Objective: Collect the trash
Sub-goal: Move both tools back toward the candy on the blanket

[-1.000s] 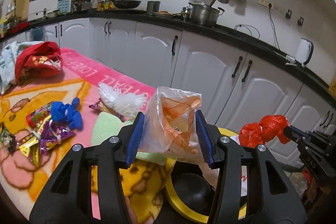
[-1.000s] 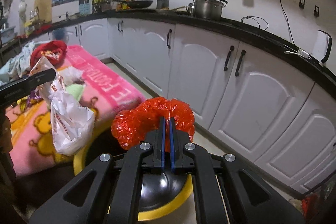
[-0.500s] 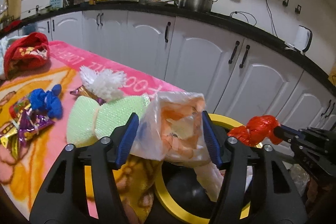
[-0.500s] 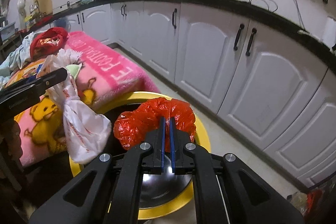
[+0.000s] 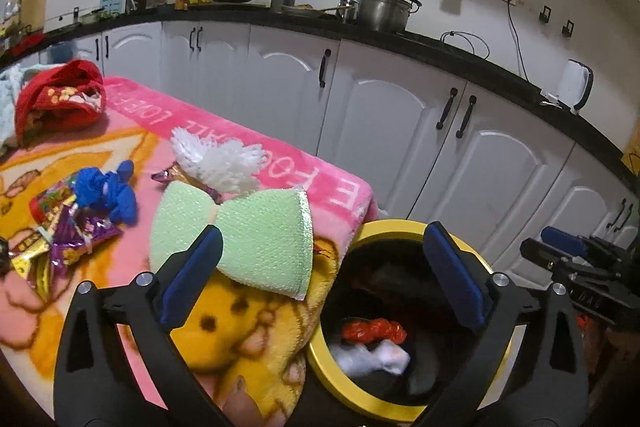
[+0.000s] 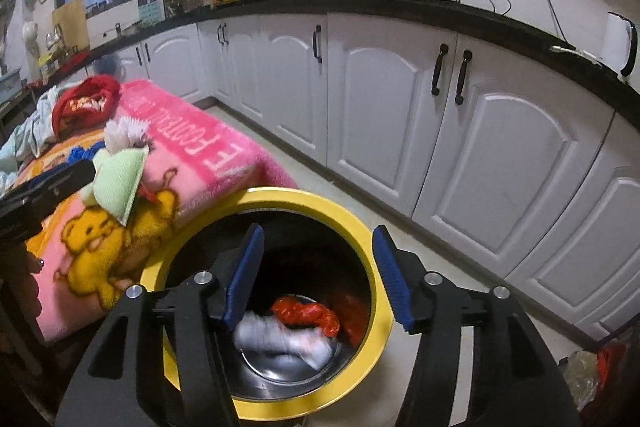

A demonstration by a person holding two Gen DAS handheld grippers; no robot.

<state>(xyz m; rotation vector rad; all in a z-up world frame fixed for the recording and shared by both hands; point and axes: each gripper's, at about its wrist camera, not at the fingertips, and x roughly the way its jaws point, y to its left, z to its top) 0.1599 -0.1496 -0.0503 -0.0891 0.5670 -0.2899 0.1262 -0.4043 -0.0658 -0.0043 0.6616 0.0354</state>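
A yellow-rimmed bin (image 6: 352,227) (image 5: 390,226) stands on the floor beside the blanket-covered table. Inside it lie a crumpled red plastic bag (image 6: 306,311) (image 5: 374,331) and a blurred white plastic bag (image 6: 280,341) (image 5: 370,358). My left gripper (image 5: 320,277) hangs over the bin's left rim, its jaws opening wide with nothing between them. My right gripper (image 6: 318,273) is above the bin mouth, jaws opening too, also empty. On the table lie a green sponge-like pad (image 5: 240,239), white frilly trash (image 5: 218,161), blue scraps (image 5: 106,189) and shiny snack wrappers (image 5: 60,231).
A pink and yellow cartoon blanket (image 5: 256,311) covers the table. A red cloth bag (image 5: 60,99) sits at its far left. White cabinets (image 6: 440,115) under a black counter run behind. More bagged trash (image 6: 592,367) lies on the floor at right.
Both grippers opened. The white bag dropped from the left gripper and the red bag from the right gripper into the bin. The hands barely shifted.
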